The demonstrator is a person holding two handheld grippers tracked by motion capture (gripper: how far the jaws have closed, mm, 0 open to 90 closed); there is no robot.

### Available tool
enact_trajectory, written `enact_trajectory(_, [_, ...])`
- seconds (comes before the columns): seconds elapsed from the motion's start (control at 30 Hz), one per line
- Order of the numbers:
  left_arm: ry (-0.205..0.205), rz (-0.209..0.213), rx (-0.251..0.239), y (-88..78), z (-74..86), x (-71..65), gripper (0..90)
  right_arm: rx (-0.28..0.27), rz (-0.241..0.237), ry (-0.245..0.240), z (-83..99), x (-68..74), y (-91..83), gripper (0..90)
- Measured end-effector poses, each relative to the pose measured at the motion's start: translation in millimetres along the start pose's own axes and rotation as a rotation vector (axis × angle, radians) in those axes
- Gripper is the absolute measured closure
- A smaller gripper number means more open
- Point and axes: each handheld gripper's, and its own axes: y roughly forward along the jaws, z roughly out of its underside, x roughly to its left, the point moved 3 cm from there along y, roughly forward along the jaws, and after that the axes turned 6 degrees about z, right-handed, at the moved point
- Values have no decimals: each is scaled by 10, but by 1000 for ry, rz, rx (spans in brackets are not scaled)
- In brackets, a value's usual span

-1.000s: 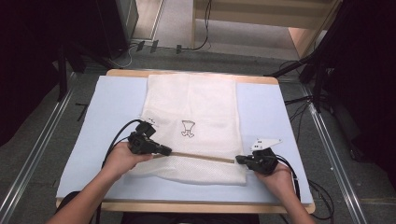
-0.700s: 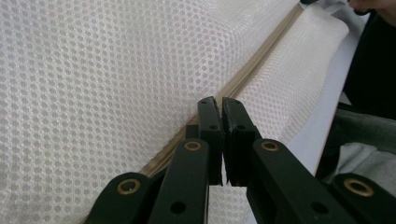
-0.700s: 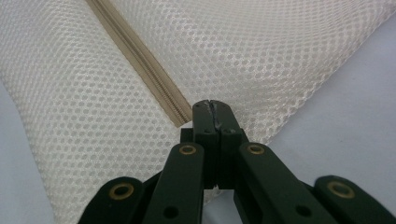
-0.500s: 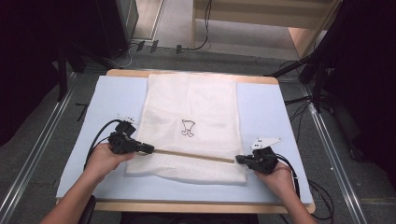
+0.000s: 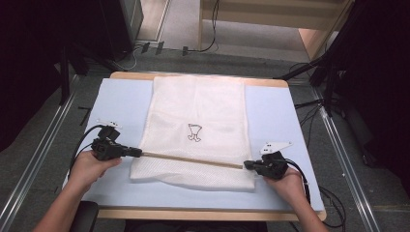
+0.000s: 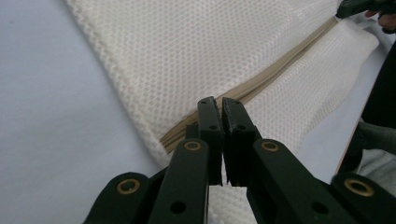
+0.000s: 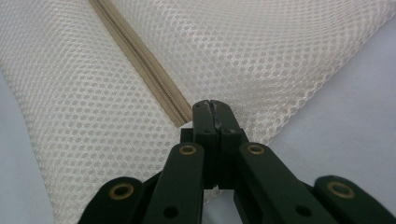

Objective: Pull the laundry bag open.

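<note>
The right tool [image 7: 215,106] rises from the bottom of the view, its two black jaws pressed together at the end of a beige zipper [image 7: 140,60]. The zipper runs from the jaw tips up to the left across a cream mesh bag [image 7: 261,51]. The bag lies flat on a pale blue surface [image 7: 355,126], which is seen at right and at lower left.

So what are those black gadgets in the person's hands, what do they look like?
Each is a black two-jaw gripper: left gripper, right gripper. Flat black jaws on linked bars with brass-coloured pivots, a grey three-cornered plate on top, a black cable trailing. Forearms show no sleeves.
</note>
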Motion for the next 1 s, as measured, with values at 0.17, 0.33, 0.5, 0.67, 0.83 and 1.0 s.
enact_trajectory(0.17, [-31,-36,-26,-127,90,104,887,1,-1,1,-3,-2,1,900])
enact_trajectory(0.33, [-37,-34,-46,-215,143,126,887,9,-8,4,-8,-6,2,900])
enact_trajectory(0.5, [-34,-47,-47,-208,173,78,885,18,-12,-6,-25,-14,7,900])
enact_trajectory(0.67, [-24,-54,-35,-182,198,57,876,37,-23,12,-50,-18,4,892])
enact_trajectory(0.83, [1,-58,-58,-199,205,51,792,27,-50,33,-97,-7,-17,817])
enact_trajectory(1.0, [41,-94,-91,-245,205,64,686,-18,-29,69,-137,-71,-76,730])
